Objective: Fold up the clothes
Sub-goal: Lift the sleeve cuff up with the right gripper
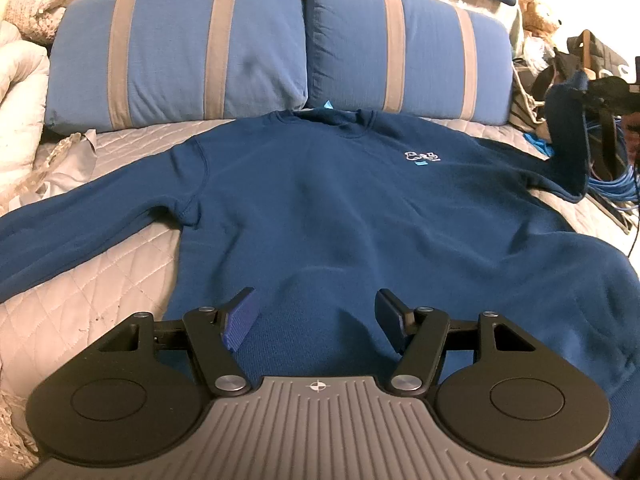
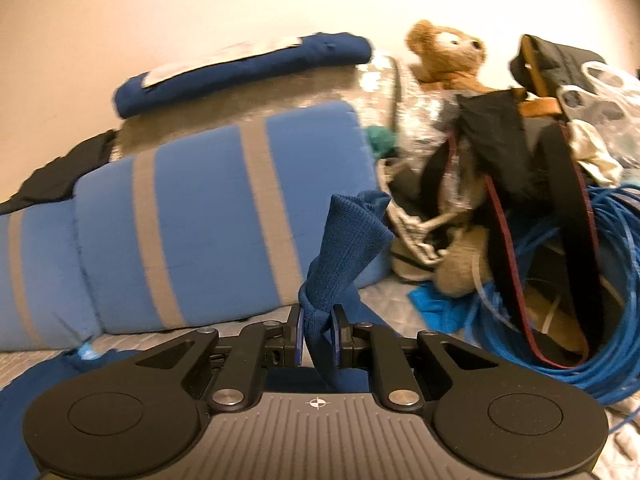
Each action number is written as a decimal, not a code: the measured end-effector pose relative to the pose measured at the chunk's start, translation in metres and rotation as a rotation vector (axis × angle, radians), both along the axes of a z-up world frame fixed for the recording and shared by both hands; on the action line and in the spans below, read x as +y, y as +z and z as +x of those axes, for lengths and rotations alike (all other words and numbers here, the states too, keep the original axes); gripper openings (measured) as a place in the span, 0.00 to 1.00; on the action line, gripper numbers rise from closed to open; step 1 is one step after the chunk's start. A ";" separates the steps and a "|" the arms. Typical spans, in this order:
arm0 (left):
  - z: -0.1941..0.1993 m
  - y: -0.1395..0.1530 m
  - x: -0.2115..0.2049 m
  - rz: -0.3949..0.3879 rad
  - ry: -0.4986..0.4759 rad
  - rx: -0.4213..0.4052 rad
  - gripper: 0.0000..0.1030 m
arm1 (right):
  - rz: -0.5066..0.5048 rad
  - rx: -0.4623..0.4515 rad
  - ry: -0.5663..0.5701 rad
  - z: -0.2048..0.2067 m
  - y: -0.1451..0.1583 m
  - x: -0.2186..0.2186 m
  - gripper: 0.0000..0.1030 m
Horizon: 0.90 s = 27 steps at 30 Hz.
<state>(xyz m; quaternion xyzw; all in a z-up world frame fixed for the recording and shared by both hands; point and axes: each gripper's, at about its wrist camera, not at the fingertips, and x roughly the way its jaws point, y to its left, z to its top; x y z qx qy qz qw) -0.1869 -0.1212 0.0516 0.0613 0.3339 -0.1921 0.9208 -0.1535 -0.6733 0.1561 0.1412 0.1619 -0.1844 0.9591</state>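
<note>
On the quilted bed (image 1: 100, 280) a navy sweatshirt (image 1: 320, 200) is laid front up, collar toward two striped pillows (image 1: 180, 52). Its cuff (image 2: 344, 248) is clamped between the right gripper (image 2: 317, 336) fingers and lifted. The left gripper (image 1: 316, 312) is held over the hem, fingers (image 1: 238, 320) apart. A teddy bear (image 2: 444, 56) and blue cable (image 2: 616, 280) are seen beside the bed.

Navy sweatshirt (image 1: 320, 200) spread face-up, one cuff (image 2: 344, 240) lifted, seemingly pinched

sweatshirt (image 1: 320, 208) left sleeve cut off at frame edge, teddy bear (image 2: 444, 56) blurred
</note>
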 end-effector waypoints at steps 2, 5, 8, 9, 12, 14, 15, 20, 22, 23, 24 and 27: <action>0.000 0.000 0.000 -0.001 0.000 0.000 0.62 | -0.009 -0.004 0.026 0.003 0.002 0.012 0.15; 0.000 0.000 0.001 -0.004 0.000 0.000 0.62 | -0.014 -0.013 0.066 0.007 0.005 0.030 0.15; 0.000 0.000 0.001 -0.004 0.000 -0.001 0.62 | -0.009 -0.024 0.110 0.010 0.008 0.046 0.15; 0.000 0.000 0.001 -0.004 0.000 -0.001 0.62 | -0.006 -0.028 0.125 0.011 0.008 0.052 0.15; 0.000 0.000 0.001 -0.004 0.001 -0.001 0.62 | -0.001 -0.037 0.171 0.014 0.010 0.068 0.15; 0.000 0.000 0.001 -0.004 0.001 -0.001 0.62 | 0.000 -0.041 0.196 0.015 0.010 0.080 0.15; 0.000 0.000 0.001 -0.003 0.001 -0.001 0.62 | 0.000 -0.042 0.207 0.017 0.010 0.085 0.15; 0.000 0.000 0.001 -0.003 0.001 -0.001 0.62 | 0.001 -0.050 0.260 0.022 0.011 0.114 0.15; 0.000 0.000 0.001 -0.002 0.001 -0.001 0.62 | 0.003 -0.055 0.278 0.024 0.011 0.126 0.15; 0.000 0.000 0.001 -0.001 0.001 -0.002 0.62 | 0.002 -0.057 0.287 0.024 0.011 0.133 0.15; -0.001 0.000 0.001 0.000 0.001 -0.002 0.62 | 0.001 -0.060 0.296 0.024 0.011 0.139 0.15; -0.001 0.000 0.000 0.002 0.001 -0.002 0.62 | -0.003 -0.067 0.322 0.026 0.010 0.159 0.15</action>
